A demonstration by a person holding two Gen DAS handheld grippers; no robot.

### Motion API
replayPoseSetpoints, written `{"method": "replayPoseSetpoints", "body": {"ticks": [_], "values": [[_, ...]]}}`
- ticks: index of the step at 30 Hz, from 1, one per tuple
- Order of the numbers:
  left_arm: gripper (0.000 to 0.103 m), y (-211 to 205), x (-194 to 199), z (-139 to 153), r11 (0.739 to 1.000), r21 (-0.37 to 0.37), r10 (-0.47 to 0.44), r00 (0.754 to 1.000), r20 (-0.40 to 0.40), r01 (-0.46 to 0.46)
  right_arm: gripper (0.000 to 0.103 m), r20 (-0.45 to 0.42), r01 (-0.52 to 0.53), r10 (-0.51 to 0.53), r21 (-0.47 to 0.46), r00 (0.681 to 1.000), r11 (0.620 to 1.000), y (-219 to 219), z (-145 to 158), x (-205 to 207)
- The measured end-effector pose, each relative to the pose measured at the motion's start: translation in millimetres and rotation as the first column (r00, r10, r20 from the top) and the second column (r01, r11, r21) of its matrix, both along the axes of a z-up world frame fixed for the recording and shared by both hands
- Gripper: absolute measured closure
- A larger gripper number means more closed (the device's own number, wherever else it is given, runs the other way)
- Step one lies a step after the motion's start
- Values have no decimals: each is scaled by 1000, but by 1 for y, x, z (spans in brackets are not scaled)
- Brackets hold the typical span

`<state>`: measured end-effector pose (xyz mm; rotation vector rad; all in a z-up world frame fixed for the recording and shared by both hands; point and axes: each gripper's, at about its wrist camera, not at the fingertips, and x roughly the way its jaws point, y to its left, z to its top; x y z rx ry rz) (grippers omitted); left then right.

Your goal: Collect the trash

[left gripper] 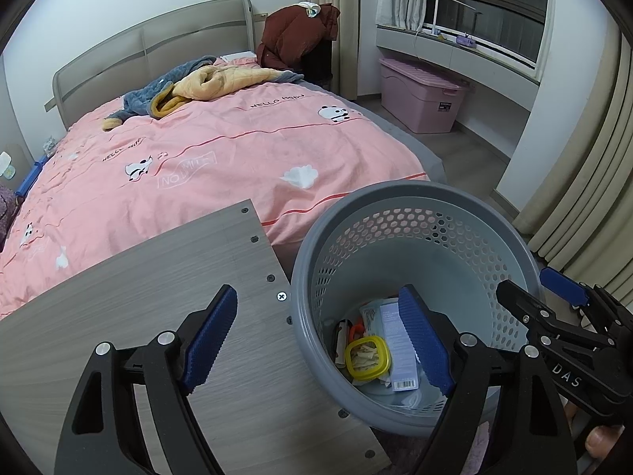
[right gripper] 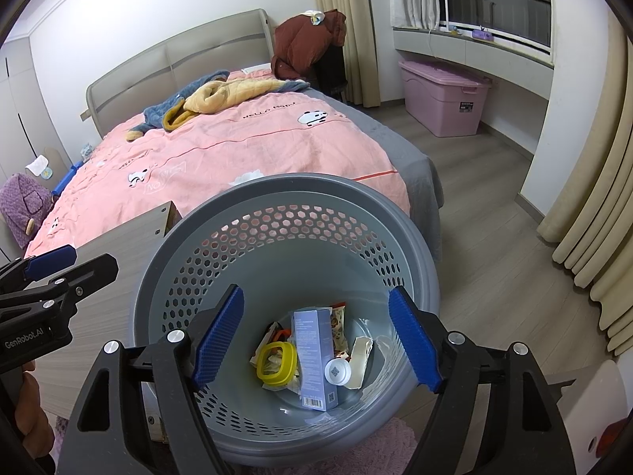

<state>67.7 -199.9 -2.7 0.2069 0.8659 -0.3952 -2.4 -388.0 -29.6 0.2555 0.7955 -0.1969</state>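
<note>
A grey perforated trash basket [right gripper: 411,245] stands on the floor beside a wooden table; it also shows in the left wrist view [left gripper: 316,237]. Inside lie a pale blue carton [right gripper: 314,356], a yellow ring lid [right gripper: 277,362], a white cap [right gripper: 337,372] and snack wrappers [right gripper: 340,324]. My right gripper [right gripper: 316,340] is open and empty, directly above the basket's mouth. My left gripper [left gripper: 316,340] is open and empty, straddling the table edge and the basket rim. The carton [left gripper: 399,340] and the yellow lid [left gripper: 366,358] also show in the left wrist view.
The grey wood-grain table [left gripper: 138,297] lies left of the basket. A bed with a pink duvet [left gripper: 205,158] lies beyond, with bunched clothes [left gripper: 198,83] near the headboard. A pink storage box [left gripper: 419,95] sits under the window ledge. Beige curtains [right gripper: 593,198] hang at right.
</note>
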Motion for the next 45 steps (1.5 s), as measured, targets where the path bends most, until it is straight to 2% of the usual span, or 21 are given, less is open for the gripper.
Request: {"method": "replayPoseSetpoints", "body": {"ticks": [19,45], "values": [[21,0,-3,2,1000,27,15,1000,5,-15,29,5,4,-4,0,1000,1000,0,4,-2],[21,1,-3,6,999,22,33,999,18,-34,29,6,0,0,-1,1000,1000,4,7,-1]]}}
